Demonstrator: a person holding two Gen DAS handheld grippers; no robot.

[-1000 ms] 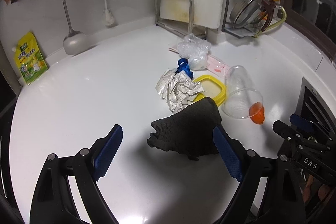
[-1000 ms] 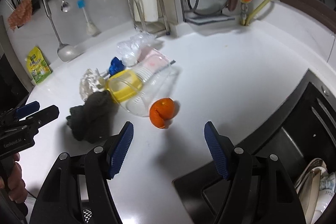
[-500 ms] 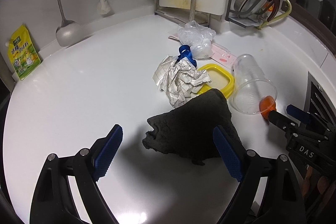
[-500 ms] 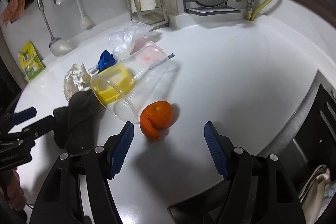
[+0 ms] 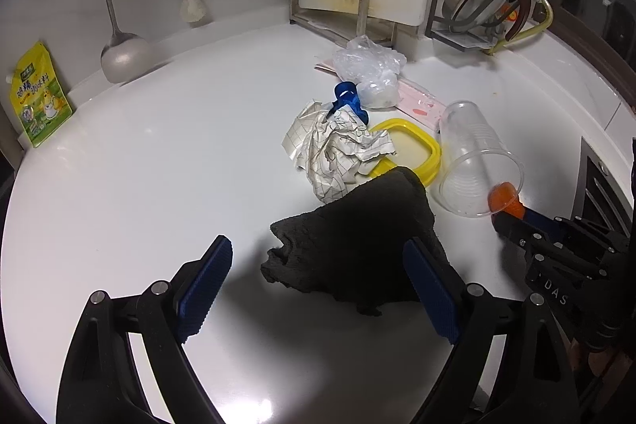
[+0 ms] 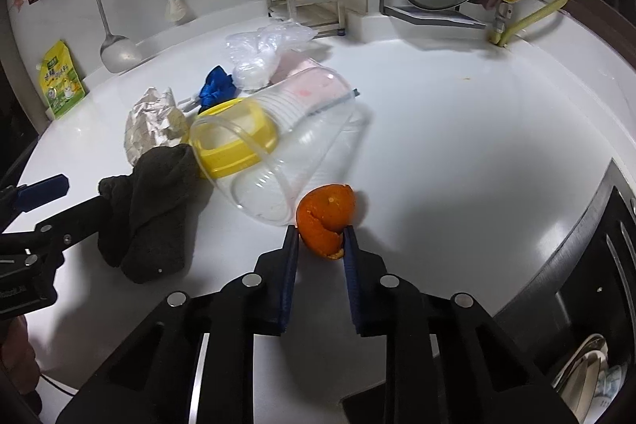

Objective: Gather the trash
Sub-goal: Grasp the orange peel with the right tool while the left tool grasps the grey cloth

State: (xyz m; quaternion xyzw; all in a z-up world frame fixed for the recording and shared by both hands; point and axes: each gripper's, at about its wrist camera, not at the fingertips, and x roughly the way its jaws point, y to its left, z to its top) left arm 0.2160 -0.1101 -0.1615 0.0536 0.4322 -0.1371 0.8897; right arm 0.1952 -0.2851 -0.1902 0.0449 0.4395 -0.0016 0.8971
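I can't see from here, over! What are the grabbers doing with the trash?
Right gripper jaws just closed on orange peel. Left gripper open, empty, over dark cloth. Clear cup beside the peel.

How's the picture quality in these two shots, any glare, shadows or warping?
Left wrist view: strong fisheye bends the counter into a dome, corners go black, a glare spot sits low between the left claw fingers, and the dark cloth loses detail. Right wrist view: same warping, sharp overall, with a soft shadow beside the orange peel.
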